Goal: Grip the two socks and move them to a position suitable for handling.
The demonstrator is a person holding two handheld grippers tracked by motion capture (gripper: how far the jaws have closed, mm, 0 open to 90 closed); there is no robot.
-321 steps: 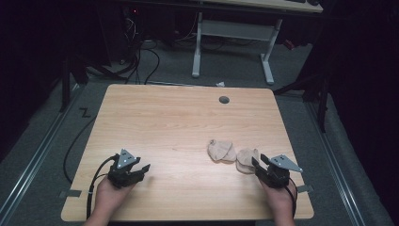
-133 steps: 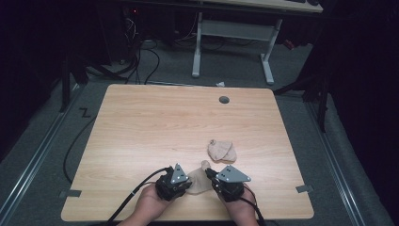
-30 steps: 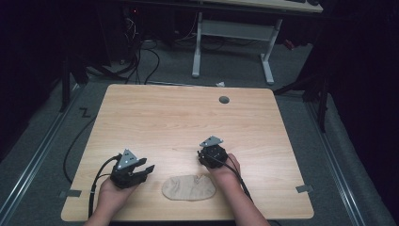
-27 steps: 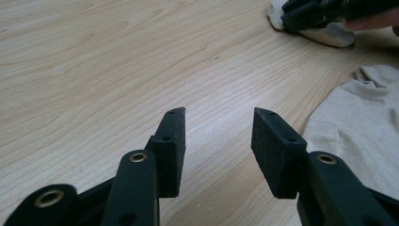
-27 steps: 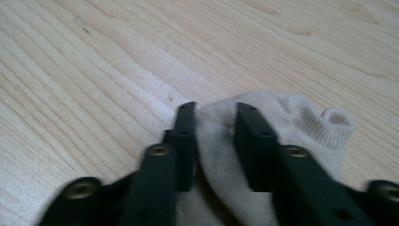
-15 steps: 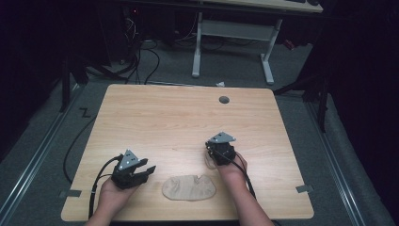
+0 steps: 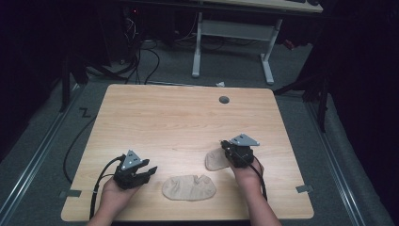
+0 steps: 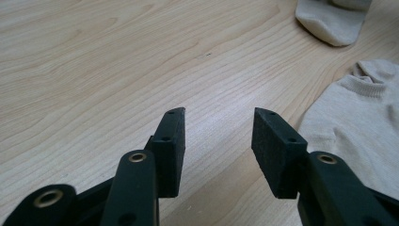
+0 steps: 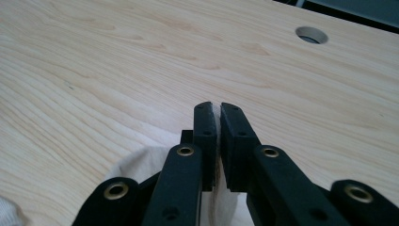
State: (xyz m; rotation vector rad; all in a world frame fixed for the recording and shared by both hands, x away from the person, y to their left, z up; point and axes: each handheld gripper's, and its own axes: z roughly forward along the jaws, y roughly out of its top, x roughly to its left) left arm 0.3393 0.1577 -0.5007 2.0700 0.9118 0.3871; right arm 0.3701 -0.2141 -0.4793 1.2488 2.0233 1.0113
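Observation:
Two beige socks lie on the wooden table. One sock is spread flat near the front edge; its cuff side shows in the left gripper view. My right gripper has just been closing and is shut on the edge of the second sock, whose cloth sits between the pads and trails below and left of the jaws. My left gripper rests open at the front left with bare table between its jaws, just left of the flat sock.
A round cable hole sits near the table's far edge. Behind the table stand a white desk frame and cables on the grey floor.
My right gripper has closed on the second sock and moved right and slightly up, pulling the sock along. The left gripper and the flat sock have stayed put.

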